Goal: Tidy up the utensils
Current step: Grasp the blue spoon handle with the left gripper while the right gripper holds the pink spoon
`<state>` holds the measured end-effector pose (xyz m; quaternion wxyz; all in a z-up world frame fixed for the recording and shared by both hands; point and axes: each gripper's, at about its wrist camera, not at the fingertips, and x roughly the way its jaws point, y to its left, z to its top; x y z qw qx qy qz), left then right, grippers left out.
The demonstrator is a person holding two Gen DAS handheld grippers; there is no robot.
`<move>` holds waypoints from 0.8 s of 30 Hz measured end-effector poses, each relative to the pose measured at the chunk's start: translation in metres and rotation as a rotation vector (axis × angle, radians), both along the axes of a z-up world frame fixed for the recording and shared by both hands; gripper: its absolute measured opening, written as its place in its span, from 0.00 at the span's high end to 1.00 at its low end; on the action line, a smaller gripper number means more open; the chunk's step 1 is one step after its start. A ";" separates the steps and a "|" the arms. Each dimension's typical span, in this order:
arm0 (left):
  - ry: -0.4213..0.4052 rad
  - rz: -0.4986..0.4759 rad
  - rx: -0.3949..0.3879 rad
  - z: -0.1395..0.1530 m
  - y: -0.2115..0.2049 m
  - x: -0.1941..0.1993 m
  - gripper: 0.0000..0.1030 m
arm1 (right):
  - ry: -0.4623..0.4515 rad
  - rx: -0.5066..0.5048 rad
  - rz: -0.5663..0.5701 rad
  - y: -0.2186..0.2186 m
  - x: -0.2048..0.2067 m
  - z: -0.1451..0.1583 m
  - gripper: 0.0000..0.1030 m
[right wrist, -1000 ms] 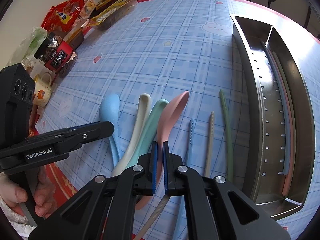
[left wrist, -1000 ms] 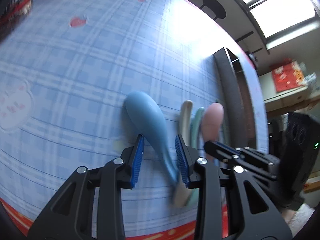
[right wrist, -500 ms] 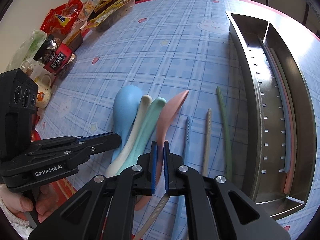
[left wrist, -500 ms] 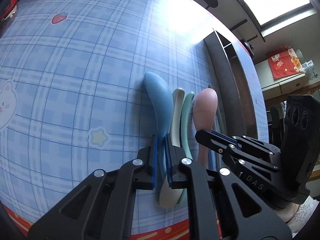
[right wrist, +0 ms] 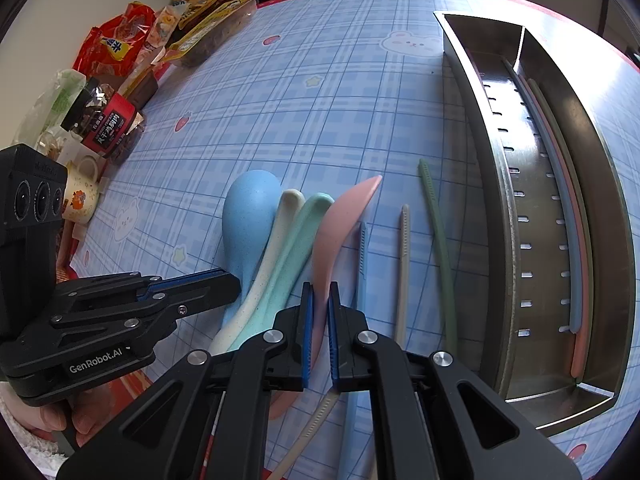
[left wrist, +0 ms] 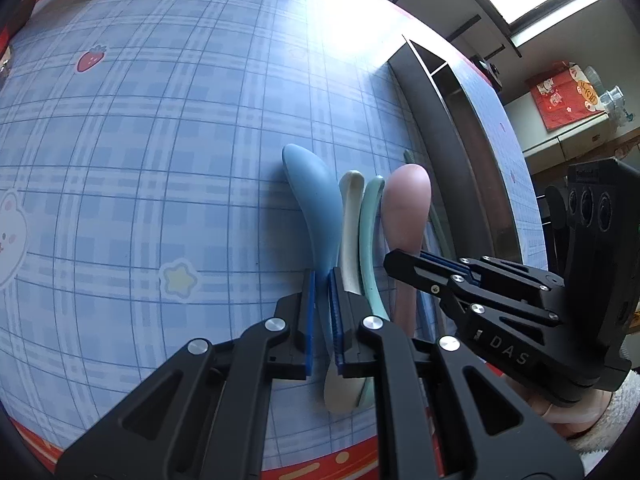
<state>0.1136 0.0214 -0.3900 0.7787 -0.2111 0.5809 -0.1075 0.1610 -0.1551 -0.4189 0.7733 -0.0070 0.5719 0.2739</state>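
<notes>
The left gripper (left wrist: pixel 321 304) is clamped on the handle of the blue spoon (left wrist: pixel 310 196), and the right gripper (right wrist: pixel 319 308) is clamped on the handle of the pink spoon (right wrist: pixel 340 220). Between them lie the cream spoon (right wrist: pixel 280 228) and the green spoon (right wrist: pixel 298 236), touching both (all four are packed side by side). If one spoon is lifted, it may drag its neighbours over the tablecloth (right wrist: pixel 320 100). The metal tray (right wrist: pixel 488 208) is near on the right.
</notes>
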 end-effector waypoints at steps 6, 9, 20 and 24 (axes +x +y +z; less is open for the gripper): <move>-0.014 -0.025 0.009 -0.002 -0.007 0.011 0.87 | -0.002 0.000 0.003 0.002 -0.001 0.000 0.93; -0.031 -0.038 0.041 -0.001 -0.011 0.019 0.84 | -0.002 0.000 0.002 0.002 -0.001 0.000 0.93; -0.081 -0.071 0.137 0.005 -0.023 0.044 0.66 | -0.002 0.001 0.001 0.001 -0.001 0.000 0.93; -0.104 -0.083 0.179 0.006 -0.026 0.053 0.68 | -0.002 0.001 0.002 0.001 -0.001 0.000 0.93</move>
